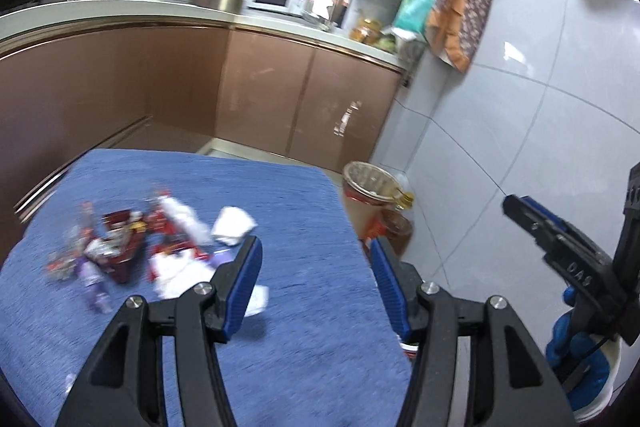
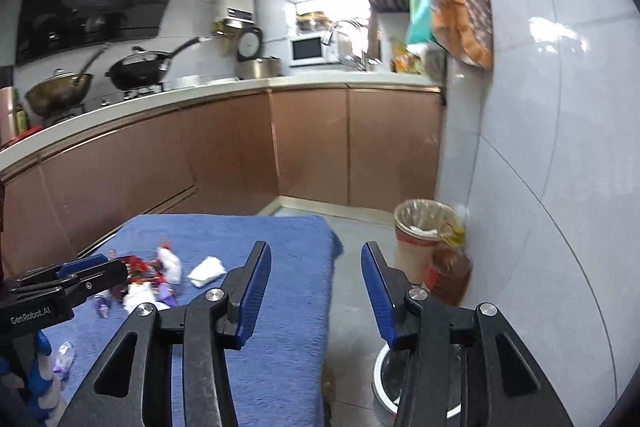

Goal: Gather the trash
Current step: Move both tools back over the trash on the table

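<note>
Left claw [image 1: 316,287]: we are holding it above the near part of the bench, jaws standing well apart, nothing between the blue pads.
Right claw [image 2: 316,291]: we are holding it over the bench's right edge, jaws parted and empty.
Bench [image 1: 304,203]: we are seeing it under a blue cloth.
Trash [image 1: 132,251]: we are seeing a heap of red, white and purple wrappers lying toward the bench's left edge, blurred.
Crumpled tissue [image 1: 233,227]: lying just right of the heap, near the bench's middle.
Bin [image 2: 424,227]: standing on the floor beyond the bench's far right corner, against the tiled wall, lined with a clear bag.
Gloved hand [image 1: 580,351]: we are gripping the right claw's handle in a blue glove.
</note>
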`<state>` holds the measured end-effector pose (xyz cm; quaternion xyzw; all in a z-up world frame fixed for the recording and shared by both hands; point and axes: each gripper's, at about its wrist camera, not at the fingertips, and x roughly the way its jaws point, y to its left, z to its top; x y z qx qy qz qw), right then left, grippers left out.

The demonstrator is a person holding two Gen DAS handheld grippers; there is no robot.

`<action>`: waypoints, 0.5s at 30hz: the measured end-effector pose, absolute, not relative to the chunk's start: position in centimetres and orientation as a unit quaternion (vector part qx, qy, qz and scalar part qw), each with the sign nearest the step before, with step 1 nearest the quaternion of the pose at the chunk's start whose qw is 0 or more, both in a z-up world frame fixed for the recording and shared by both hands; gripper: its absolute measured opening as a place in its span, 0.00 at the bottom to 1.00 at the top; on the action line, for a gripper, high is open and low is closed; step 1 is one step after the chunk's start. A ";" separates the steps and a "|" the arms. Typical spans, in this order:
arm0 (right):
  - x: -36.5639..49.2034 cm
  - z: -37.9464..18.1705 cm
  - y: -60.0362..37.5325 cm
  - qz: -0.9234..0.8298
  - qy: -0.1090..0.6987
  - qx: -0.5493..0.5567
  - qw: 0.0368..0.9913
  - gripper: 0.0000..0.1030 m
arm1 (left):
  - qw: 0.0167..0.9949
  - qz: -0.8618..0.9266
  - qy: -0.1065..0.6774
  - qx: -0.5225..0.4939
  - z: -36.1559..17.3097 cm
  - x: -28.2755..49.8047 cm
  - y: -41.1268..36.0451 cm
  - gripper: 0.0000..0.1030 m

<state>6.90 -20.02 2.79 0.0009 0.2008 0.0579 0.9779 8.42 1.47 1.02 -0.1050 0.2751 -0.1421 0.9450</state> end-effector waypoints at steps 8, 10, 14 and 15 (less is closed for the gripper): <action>4.8 4.0 -16.9 0.114 0.180 -0.012 0.977 0.44 | 0.951 -0.081 0.271 -0.129 -0.1 4.3 8.3 0.53; 4.7 4.1 -16.3 0.127 0.181 -0.011 0.975 0.44 | 0.948 -0.072 0.277 -0.141 -0.5 4.0 9.6 0.53; 5.1 3.8 -15.8 0.145 0.186 -0.007 0.972 0.45 | 0.935 -0.060 0.302 -0.177 -2.8 4.4 12.5 0.53; 5.4 3.6 -15.7 0.150 0.191 -0.005 0.970 0.46 | 0.931 -0.062 0.308 -0.187 -3.2 4.7 12.9 0.53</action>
